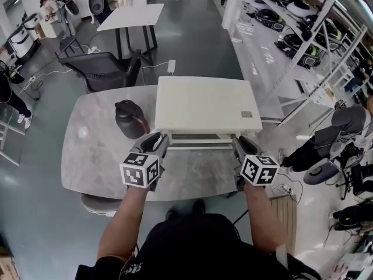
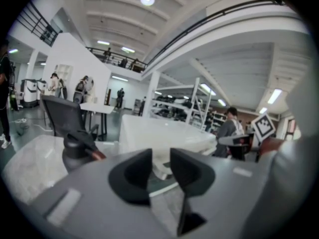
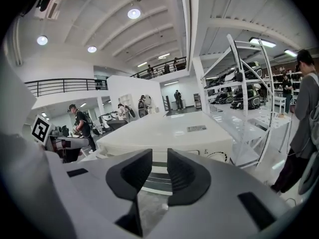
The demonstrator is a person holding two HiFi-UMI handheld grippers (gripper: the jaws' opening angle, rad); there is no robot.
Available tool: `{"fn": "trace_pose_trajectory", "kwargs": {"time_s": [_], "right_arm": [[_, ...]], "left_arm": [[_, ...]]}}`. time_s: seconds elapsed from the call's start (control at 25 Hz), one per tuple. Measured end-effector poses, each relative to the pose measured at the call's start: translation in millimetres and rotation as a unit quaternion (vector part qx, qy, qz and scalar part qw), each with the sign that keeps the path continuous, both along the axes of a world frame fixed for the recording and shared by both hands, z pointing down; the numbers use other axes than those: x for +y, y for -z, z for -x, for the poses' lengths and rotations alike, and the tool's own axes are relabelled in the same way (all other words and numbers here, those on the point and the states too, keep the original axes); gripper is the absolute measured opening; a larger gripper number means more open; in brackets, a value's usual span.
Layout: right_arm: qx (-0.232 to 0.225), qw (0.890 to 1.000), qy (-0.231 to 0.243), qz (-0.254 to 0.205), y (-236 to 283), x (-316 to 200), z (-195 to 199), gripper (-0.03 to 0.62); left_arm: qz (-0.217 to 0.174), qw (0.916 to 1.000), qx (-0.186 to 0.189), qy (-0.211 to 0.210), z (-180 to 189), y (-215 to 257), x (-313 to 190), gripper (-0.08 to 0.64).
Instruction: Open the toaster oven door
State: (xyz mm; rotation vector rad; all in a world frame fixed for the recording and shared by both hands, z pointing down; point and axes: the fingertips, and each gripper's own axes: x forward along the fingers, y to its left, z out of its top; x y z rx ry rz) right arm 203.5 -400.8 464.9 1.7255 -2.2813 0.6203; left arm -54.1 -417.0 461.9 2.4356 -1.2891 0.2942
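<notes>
The left gripper [image 1: 154, 140] and right gripper [image 1: 242, 145] hover with jaws spread and empty, just before the white toaster oven [image 1: 204, 104] on the counter [image 1: 96, 156].

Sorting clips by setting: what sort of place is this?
Likely a robotics lab or workshop hall: white shelving stacked with equipment, machines parked at the back, and a railed mezzanine.
</notes>
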Motion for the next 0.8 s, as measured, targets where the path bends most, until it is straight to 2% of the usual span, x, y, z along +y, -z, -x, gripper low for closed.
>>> {"fn": "trace_pose_trajectory", "kwargs": {"time_s": [0.32,0.52,0.8], "right_arm": [[-0.002,1.0,-0.018,0.023,-16,-18,-12,0.119],[0.014,0.999,-0.031,0.041,-27,-24,-21,0.144],[0.008,0.998,-0.046,0.05,-36,-27,-29,0.174]], "left_arm": [[0.028,0.9995,-0.008,0.012,-6,-16,-14,0.137],[0.042,0.9988,-0.015,0.017,-6,-26,-18,0.199],[0.045,0.9982,-0.026,0.029,-9,-34,-19,0.212]]}}
